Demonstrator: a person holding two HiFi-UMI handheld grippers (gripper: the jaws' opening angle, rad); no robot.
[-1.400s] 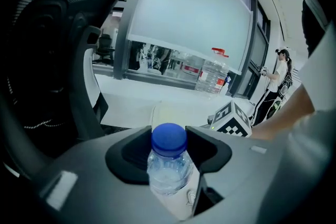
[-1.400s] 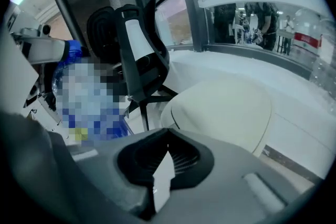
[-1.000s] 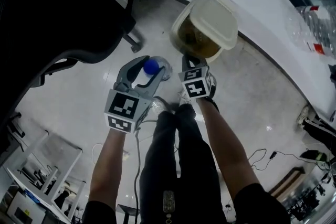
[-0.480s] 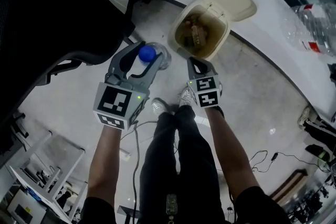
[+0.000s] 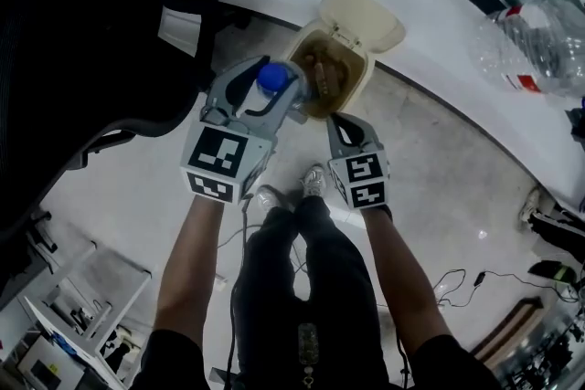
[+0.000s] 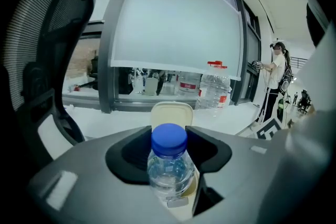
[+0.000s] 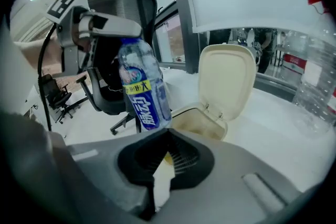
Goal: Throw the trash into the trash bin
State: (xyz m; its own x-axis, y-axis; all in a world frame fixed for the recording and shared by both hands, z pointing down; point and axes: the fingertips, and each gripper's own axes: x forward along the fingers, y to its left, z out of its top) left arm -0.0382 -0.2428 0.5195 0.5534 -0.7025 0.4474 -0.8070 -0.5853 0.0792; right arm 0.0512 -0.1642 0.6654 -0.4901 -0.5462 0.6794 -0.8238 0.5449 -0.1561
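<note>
Your left tongs [image 5: 260, 91] are clamped on the clear bottle [image 5: 271, 78] just under its blue cap. It's hanging upright in the air at the left edge of the trash bin [image 5: 364, 68], not inside it. The bin's lid [image 5: 361, 14] is flipped up and there's some trash in there. Your right tongs [image 5: 339, 120] are pinched closed on nothing, just short of the bin. 1 black office chair [image 5: 91, 32] sits off to the left.
</note>
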